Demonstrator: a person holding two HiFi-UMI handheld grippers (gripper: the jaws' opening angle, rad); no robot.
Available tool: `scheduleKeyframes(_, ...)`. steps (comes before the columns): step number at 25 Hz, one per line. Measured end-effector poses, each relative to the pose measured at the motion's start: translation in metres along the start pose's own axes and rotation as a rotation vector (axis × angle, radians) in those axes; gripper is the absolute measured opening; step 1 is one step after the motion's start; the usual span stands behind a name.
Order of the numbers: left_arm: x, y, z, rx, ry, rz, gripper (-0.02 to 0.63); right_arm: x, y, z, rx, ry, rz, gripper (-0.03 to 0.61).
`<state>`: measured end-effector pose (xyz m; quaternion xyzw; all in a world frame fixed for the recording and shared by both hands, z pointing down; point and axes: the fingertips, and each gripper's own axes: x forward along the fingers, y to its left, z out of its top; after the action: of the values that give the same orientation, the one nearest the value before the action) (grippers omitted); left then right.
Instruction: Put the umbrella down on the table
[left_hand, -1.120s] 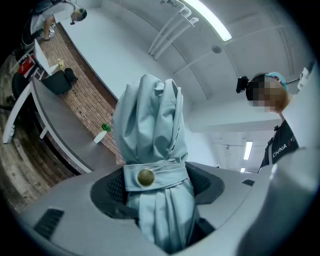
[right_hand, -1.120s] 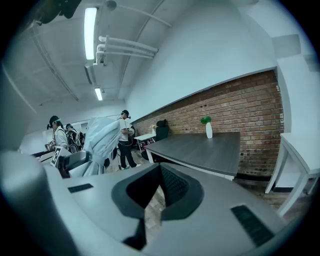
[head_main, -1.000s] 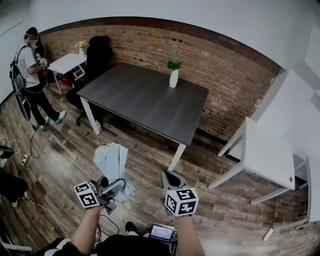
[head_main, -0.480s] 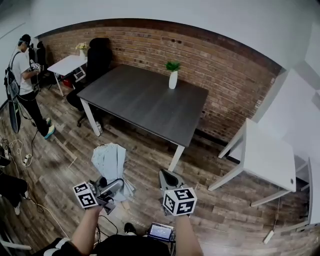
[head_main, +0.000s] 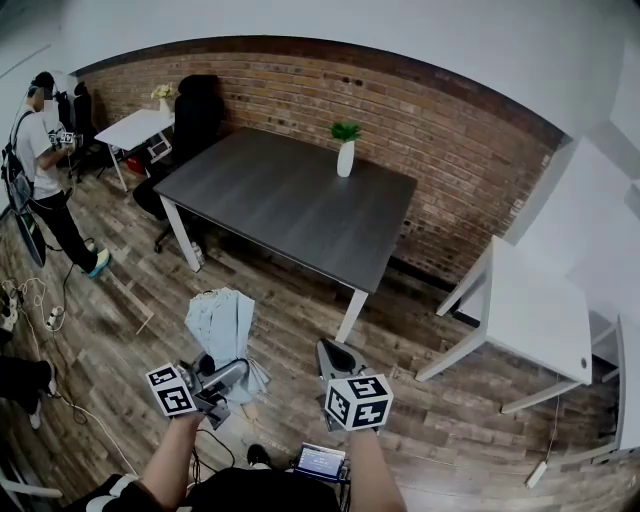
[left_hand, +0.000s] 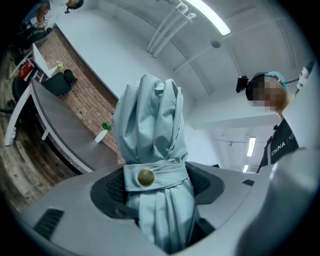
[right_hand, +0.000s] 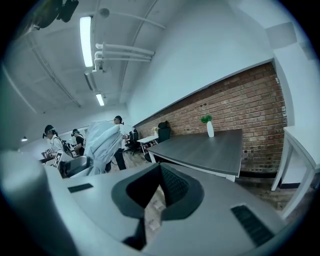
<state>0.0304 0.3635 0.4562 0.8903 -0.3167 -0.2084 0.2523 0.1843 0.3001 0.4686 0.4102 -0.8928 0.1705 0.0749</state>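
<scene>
Standing on a wood floor (head_main: 120, 330), a person holds a gripper in each hand in front of a dark grey table (head_main: 290, 200). The left gripper (head_main: 232, 372) is clamped on a folded pale blue umbrella (head_main: 225, 320), its jaws pressing either side of the strap with a brass snap button (left_hand: 145, 176). The umbrella sticks out ahead of the gripper, over the floor and short of the table. The right gripper (head_main: 340, 355) is empty, its jaw tips meeting. A white vase with a green plant (head_main: 346, 150) stands on the table's far edge, by a brick wall (head_main: 420, 130).
</scene>
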Motion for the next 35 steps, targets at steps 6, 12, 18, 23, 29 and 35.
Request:
scheduleKeyframes(6,0.002,0.002,-0.002,0.012,0.009,0.012,0.291,0.004,-0.001,-0.002,-0.003,0.004,0.017,0.008)
scheduleKeyframes(12,0.008,0.001,0.001,0.021,0.005,0.036,0.29,0.003,-0.007,0.003,-0.004,0.001,0.038,0.007)
scheduleKeyframes(18,0.017,-0.003,-0.002,0.03,-0.005,0.052,0.291,-0.003,-0.019,0.002,-0.003,0.002,0.051,0.006)
scheduleKeyframes(23,0.027,-0.009,-0.009,0.04,-0.007,0.055,0.291,-0.009,-0.034,-0.001,0.0,0.003,0.058,0.006)
scheduleKeyframes(29,0.03,-0.009,-0.024,0.036,0.003,0.082,0.29,-0.012,-0.046,-0.01,0.015,0.017,0.073,0.006)
scheduleKeyframes(35,0.033,0.009,-0.021,0.018,-0.002,0.089,0.29,0.002,-0.052,-0.017,0.031,0.032,0.066,0.006)
